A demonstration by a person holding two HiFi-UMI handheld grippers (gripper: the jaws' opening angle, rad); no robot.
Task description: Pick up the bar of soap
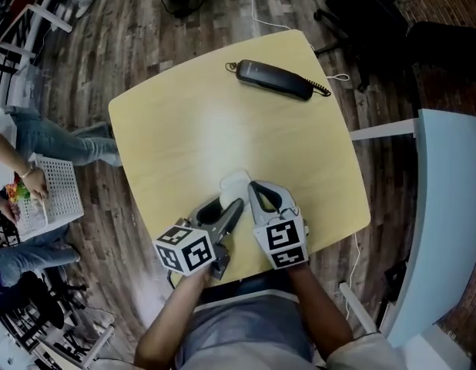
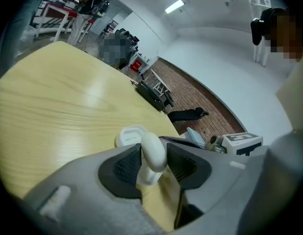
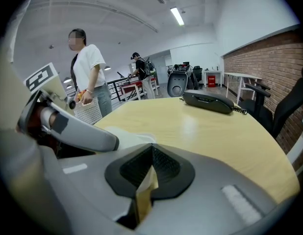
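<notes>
On the left, the left gripper is down low over the surface, close to its near edge, with its jaws spread wide. The bar of soap stands right between the black pads. It is a smooth white oval, up on its edge, and a white dish lies just behind it, touching or nearly touching; I cannot say which. The pads flank the soap closely on both sides, but I don't read them as pressing on it. My call is that this is the moment to close and lift. To do it well, the bar should sit deep on the ribbed faces of the pads, not out at the tips, and the squeeze should land across its middle. A rounded, slick bar like this will likely squirt forward or twist if it is caught off-centre. A slow, even close looks best, then a straight lift so the bar clears the dish without dragging it along. Just to the right, almost alongside, the right gripper has its jaws pressed together at the tips with nothing held. It has no part in this pinch, so it does best to keep clear and not nudge the soap. Far over on the right, at the back of the surface, a dark handset lies well apart from all this and is no obstacle.
</notes>
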